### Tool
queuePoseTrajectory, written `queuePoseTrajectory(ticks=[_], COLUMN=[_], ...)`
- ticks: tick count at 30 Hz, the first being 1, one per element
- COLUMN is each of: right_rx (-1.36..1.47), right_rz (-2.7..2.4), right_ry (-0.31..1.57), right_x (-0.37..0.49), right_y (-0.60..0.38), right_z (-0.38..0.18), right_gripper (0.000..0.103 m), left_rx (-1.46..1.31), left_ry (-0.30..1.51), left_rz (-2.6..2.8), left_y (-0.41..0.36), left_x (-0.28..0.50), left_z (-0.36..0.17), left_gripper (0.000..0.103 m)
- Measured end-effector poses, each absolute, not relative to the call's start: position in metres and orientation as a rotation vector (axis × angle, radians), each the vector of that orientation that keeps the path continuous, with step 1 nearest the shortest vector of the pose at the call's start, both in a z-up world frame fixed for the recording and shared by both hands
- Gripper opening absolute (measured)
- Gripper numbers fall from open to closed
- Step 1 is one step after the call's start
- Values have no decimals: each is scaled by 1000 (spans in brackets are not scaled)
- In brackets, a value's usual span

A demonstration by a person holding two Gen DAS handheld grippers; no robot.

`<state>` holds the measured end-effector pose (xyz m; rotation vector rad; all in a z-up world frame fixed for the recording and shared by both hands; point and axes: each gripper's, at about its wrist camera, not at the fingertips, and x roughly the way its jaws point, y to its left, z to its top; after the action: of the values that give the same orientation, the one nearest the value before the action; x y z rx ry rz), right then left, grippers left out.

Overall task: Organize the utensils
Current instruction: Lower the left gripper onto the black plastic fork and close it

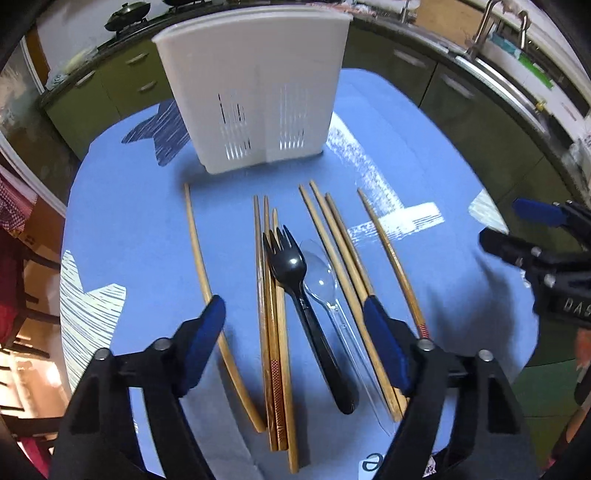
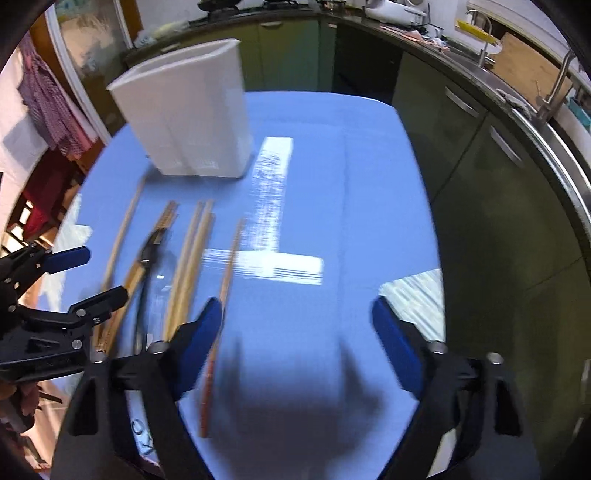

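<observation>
Several wooden chopsticks [image 1: 273,325] lie side by side on the blue tablecloth [image 1: 147,229], with a black plastic fork [image 1: 295,280] and a clear plastic spoon [image 1: 321,284] among them. A white slotted utensil holder [image 1: 255,92] stands upright just behind them. My left gripper [image 1: 293,310] hangs over the fork, spoon and middle chopsticks, open and not pressing on anything. My right gripper [image 2: 295,314] is open above bare cloth, to the right of the rightmost chopstick [image 2: 229,266]. The holder [image 2: 192,110] and the left gripper [image 2: 99,275] show blurred in the right wrist view.
The table's far and right edges drop toward green kitchen cabinets [image 2: 461,155] and a counter with a sink and faucet [image 1: 491,33]. Dark chairs [image 1: 26,325] and hanging cloth [image 2: 48,103] stand off the left edge. The right gripper [image 1: 513,227] shows at the right.
</observation>
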<state>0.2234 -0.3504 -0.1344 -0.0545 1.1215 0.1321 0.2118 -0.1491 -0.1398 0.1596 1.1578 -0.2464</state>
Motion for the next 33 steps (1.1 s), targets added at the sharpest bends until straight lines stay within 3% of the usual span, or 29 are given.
queuePoseTrajectory(ticks=[4,18,23,33], right_rx=[-77,-64,-60,-60], right_rz=[136,167,171,177], right_ry=[1142,1151,1148,1131], right_x=[225,226,224,220], right_y=[-352,-358,-359,-364], right_z=[-140,-145,-146,-138], right_gripper=[70,71,74,76], left_rx=[156,104,67,46], left_ry=[1210,1332,1349,1375], left_rz=[-211,-130,-168,-159], left_y=[-149,-142,-147,-153], left_x=[214,223,224,239], left_z=[-151,-168,-168,-176], left_gripper=[47,42,33,26])
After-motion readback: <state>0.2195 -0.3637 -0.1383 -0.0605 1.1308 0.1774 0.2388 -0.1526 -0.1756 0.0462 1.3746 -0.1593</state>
